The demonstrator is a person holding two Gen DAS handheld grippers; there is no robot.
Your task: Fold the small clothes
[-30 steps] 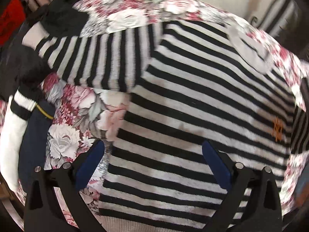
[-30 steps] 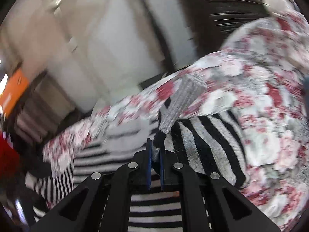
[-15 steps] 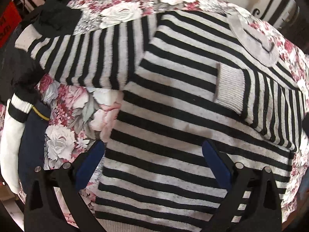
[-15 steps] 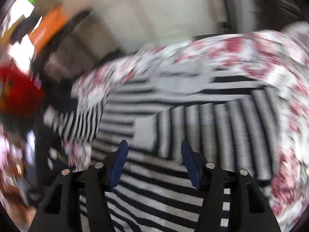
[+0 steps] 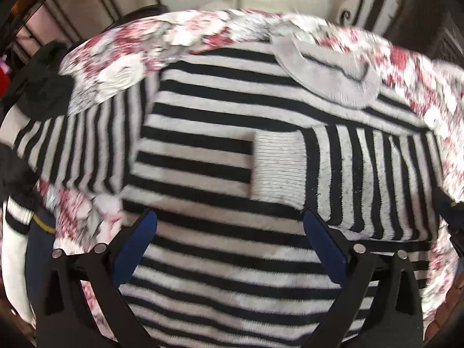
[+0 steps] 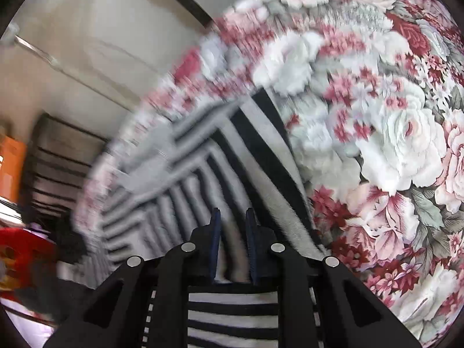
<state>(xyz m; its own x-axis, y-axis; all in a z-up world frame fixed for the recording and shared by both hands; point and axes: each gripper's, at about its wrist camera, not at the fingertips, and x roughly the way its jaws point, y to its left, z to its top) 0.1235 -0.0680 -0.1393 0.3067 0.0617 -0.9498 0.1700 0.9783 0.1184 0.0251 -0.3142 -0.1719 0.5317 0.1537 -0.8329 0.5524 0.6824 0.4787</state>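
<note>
A black-and-white striped sweater [image 5: 203,156] lies flat on a floral cloth [image 5: 121,66], grey collar [image 5: 327,78] at the far side. One sleeve is folded across the chest, its ribbed cuff [image 5: 278,168] near the middle. The other sleeve [image 5: 81,150] stretches out to the left. My left gripper [image 5: 229,217] hovers open over the sweater's lower body, nothing between its blue pads. My right gripper [image 6: 232,220] is low at the sweater's [image 6: 261,150] side by the folded sleeve. Its jaws are closing, down to a narrow gap with striped fabric filling it.
Navy and white garments [image 5: 17,261] and a black one [image 5: 43,87] lie at the cloth's left edge. Bare floral cloth [image 6: 391,145] spreads right of the sweater. A black metal frame [image 5: 374,3] stands behind. Red [image 6: 23,249] and orange [image 6: 8,168] items sit off to the left.
The right gripper let go of the sleeve cuff, which now lies across the chest, then sank to the sweater's side and narrowed again. The left gripper slid along the sweater, still open.
</note>
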